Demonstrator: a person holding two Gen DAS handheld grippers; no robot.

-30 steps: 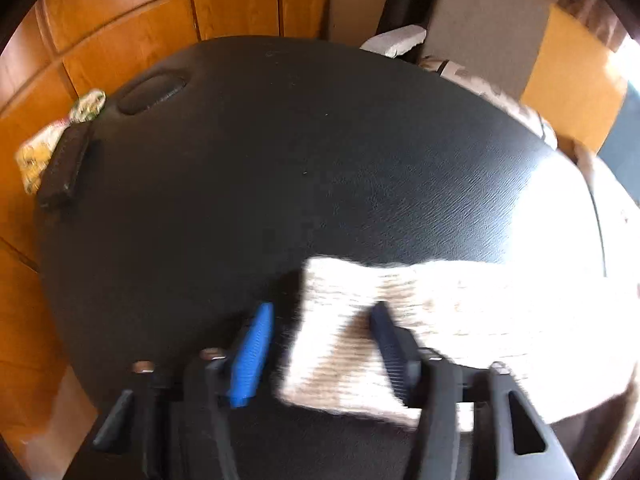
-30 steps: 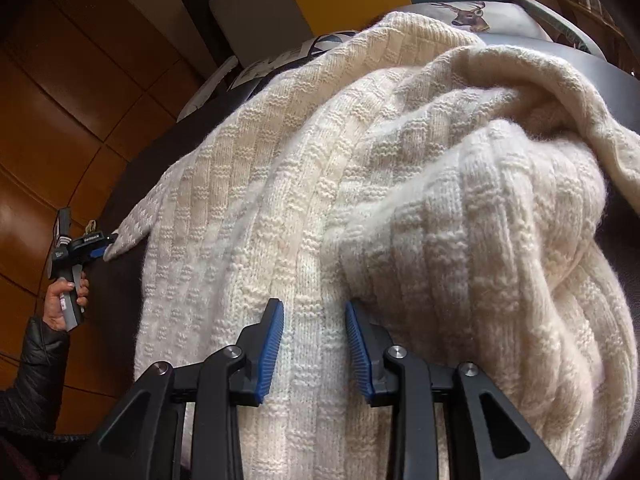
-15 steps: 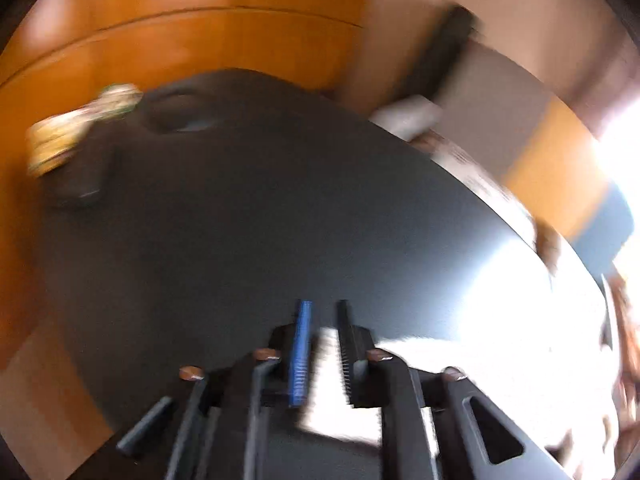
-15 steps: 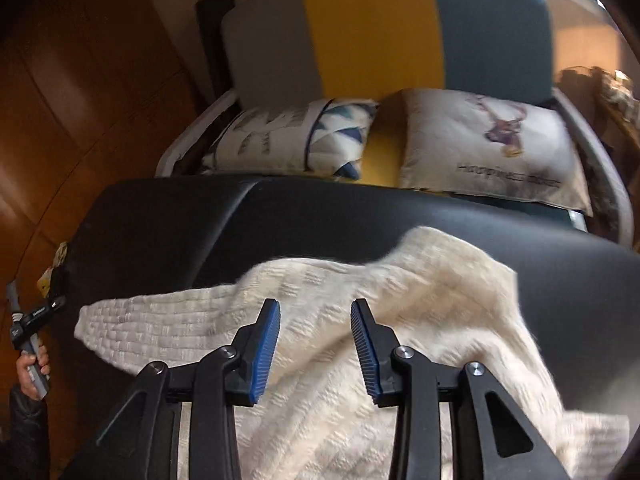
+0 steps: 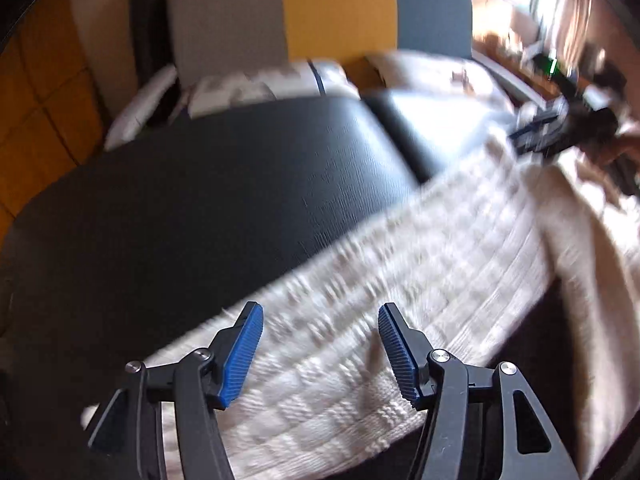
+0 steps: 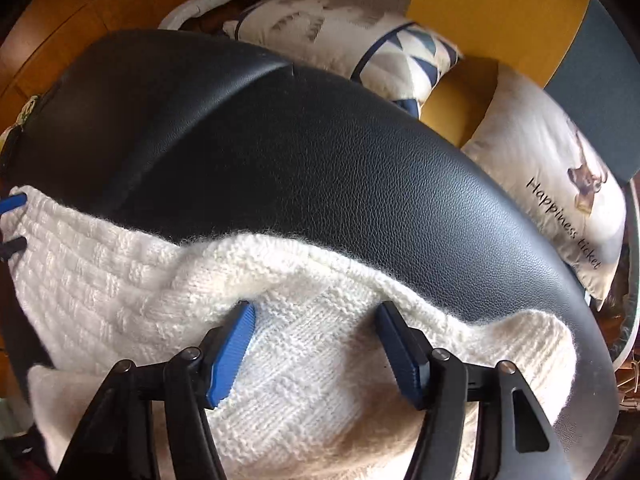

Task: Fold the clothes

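— Black leather is seen everywhere; what is spread on it?

— One black leather padded table [image 6: 320, 168] is shown, and one cream cable-knit sweater [image 6: 304, 352] is laid across its near edge. Its long axis is run side to side along that edge, one end pointed at the left gripper [image 5: 320, 344], the other bunched under the right gripper [image 6: 316, 340].

— How many cushions are counted behind?

— Two: one white cushion with blue triangles [image 6: 384, 48] and one pale cushion printed "Happiness ticket" [image 6: 560, 184].

— And the grippers?

— Two are counted. The left one is held released, its blue pads [image 5: 244, 356] spread above the blurred knit. The right one is likewise spread wide, its pads [image 6: 234, 354] pressed onto the sweater, nothing clamped.
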